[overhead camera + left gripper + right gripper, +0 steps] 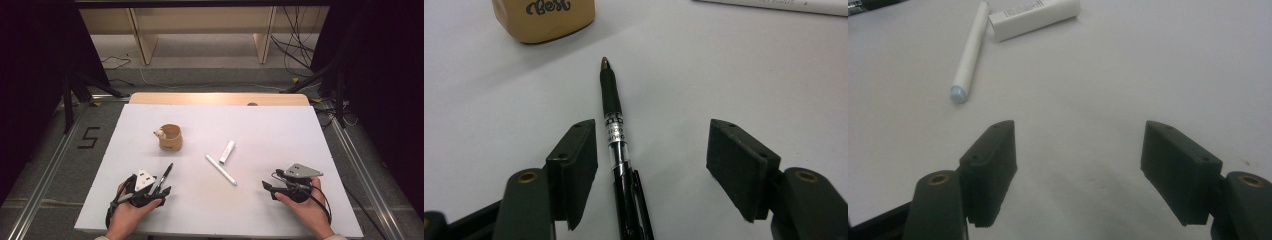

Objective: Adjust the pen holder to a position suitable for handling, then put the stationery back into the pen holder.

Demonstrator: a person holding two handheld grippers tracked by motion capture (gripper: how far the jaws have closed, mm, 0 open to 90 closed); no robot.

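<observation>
A black pen (614, 125) lies on the white table sheet (260, 130), its tip pointing toward a tan cup (544, 17). My left gripper (654, 135) is open around the pen's rear half; the pen rests near the left jaw and neither pad presses it. In the high view the left gripper (160, 192) sits at the near left with the black pen (164, 176) running up from it toward the tan cup (170, 138). My right gripper (1078, 132) is open with only bare sheet between its jaws, and it sits at the near right (268, 190).
A white pen (220, 170) lies diagonally mid-table, with a short white tube (227, 151) just beyond it. Both appear ahead in the right gripper view: white pen (968, 55), white tube (1035, 17). A wooden table edge (220, 98) runs along the back.
</observation>
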